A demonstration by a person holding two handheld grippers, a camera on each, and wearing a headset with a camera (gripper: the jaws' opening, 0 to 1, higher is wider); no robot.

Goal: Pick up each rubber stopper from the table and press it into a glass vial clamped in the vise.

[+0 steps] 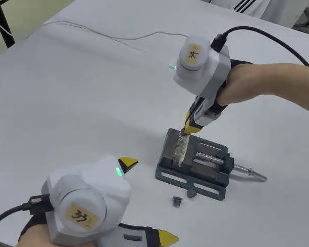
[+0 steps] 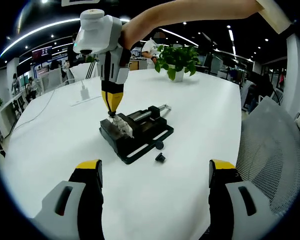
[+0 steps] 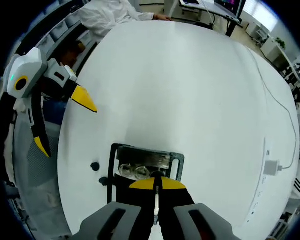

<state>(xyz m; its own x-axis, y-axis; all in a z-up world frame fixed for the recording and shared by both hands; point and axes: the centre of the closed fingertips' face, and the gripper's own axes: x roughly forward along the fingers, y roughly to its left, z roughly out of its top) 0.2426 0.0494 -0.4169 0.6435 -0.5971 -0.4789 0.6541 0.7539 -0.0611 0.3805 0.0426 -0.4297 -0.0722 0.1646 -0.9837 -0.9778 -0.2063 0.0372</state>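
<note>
One small dark rubber stopper (image 1: 176, 201) lies near the vise (image 1: 214, 163).

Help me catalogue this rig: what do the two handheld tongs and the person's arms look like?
Both the left tongs and right tongs have pale grey bodies, yellow-tipped jaws, a green light, and a round cap bearing a tan handwritten sticker. A black cable trails from each. The right forearm is bare.
</note>
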